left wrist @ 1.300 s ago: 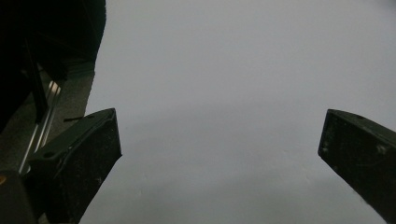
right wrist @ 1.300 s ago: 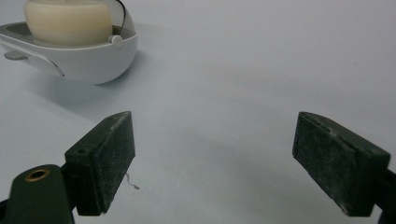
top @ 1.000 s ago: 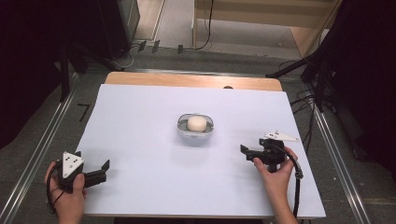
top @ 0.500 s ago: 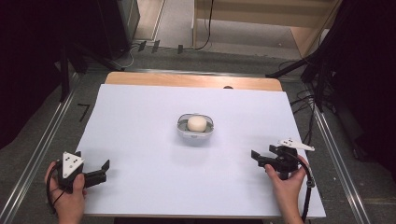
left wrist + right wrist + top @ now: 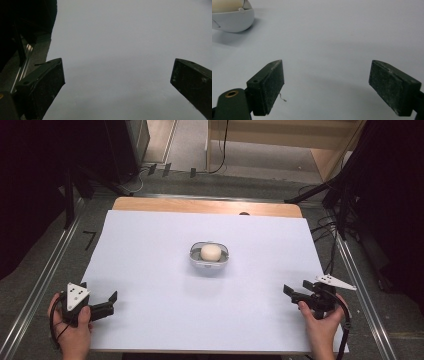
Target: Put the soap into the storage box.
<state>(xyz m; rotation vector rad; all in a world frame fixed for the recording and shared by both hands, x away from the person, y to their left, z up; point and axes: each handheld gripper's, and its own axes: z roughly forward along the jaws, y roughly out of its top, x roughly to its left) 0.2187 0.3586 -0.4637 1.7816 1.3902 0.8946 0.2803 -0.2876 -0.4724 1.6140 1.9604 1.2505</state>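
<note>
A small clear bowl [image 5: 209, 259] stands in the middle of the white table sheet [image 5: 150, 250], and a pale round ball [image 5: 210, 252] lies in it. The bowl's white side [image 5: 230, 21] shows at the top left of the right gripper view. My left gripper [image 5: 111, 300] rests at the front left corner, held by a hand, its jaws wide apart [image 5: 117, 82] over bare sheet. At the front right my right gripper [image 5: 295, 291] is also open [image 5: 327, 85], with nothing between its jaws, pointing left toward the bowl.
A wooden table edge [image 5: 200, 206] runs along the back of the sheet. Metal rails [image 5: 45, 270] flank the table on both sides. Black stands and cables [image 5: 340, 215] sit on the floor at the right and behind.
My right gripper has drawn back toward the front right corner, away from the bowl. The left gripper has stayed where it was.
</note>
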